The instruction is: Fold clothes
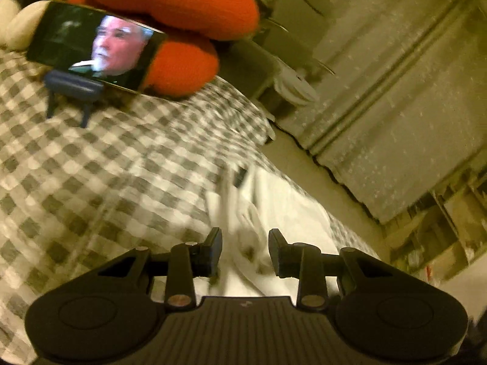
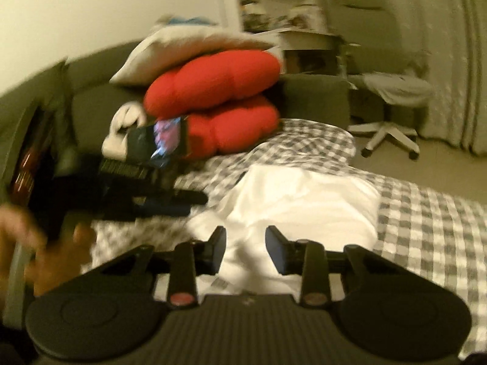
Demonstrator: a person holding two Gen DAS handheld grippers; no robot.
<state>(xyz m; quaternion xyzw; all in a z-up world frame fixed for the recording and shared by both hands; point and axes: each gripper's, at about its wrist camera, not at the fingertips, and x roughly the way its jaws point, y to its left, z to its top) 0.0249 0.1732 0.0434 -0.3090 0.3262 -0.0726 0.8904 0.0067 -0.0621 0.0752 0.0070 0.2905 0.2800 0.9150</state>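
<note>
Tongs left (image 1: 245, 251) and right (image 2: 246, 248) both parted, empty, above white garment (image 2: 304, 194)

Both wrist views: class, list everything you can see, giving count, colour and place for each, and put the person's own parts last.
Garment: one, white, crumpled on the bed ahead of both tongs.
Bedcover: one, grey and white check, under the garment.
Cushion: one, red, folded over at the head of the bed.
Pillow: one, pale, on top of the cushion.
Phone: one, dark, screen lit, propped on a blue stand against the cushion.
Chair: one, white, on the floor beside the bed.
Left tongs: black, open.
Right tongs: black, open.
Hand: one, blurred, left edge.
</note>
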